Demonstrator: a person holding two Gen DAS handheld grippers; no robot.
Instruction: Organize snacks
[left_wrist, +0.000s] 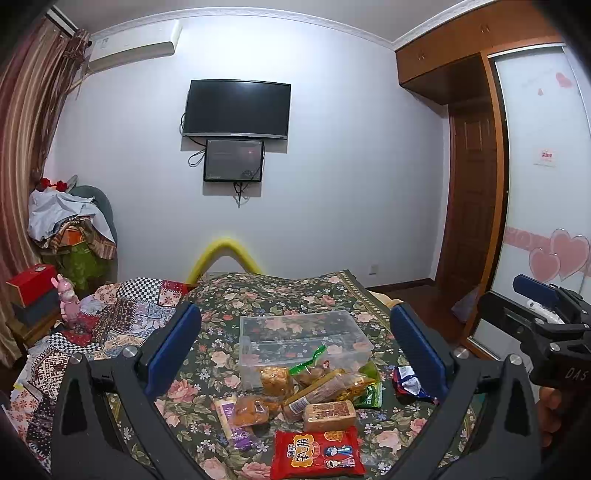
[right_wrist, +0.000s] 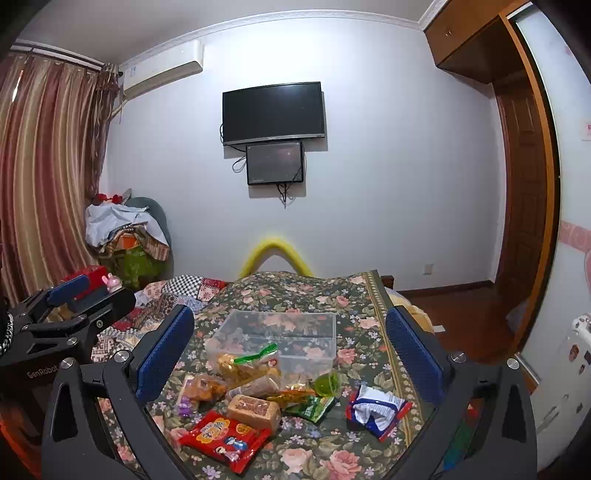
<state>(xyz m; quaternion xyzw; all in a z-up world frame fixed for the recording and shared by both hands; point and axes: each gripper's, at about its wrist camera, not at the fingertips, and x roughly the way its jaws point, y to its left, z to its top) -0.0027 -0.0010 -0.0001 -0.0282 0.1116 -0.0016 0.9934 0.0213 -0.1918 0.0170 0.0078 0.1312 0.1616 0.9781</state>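
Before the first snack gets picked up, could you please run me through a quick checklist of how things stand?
1. Left claw open, nothing between its pads: ok.
2. Right claw open, nothing between its pads: ok.
3. Clear plastic box upright on the floral bedspread, no lid on it, nothing inside: ok.
4. Snacks within view in front of the box: red packet nearest, brown block behind it, blue and white packet apart to the right: ok.
5. Snacks lying separately: not ok, several in the middle pile overlap.
6. Box steady on the soft bedding: cannot tell.
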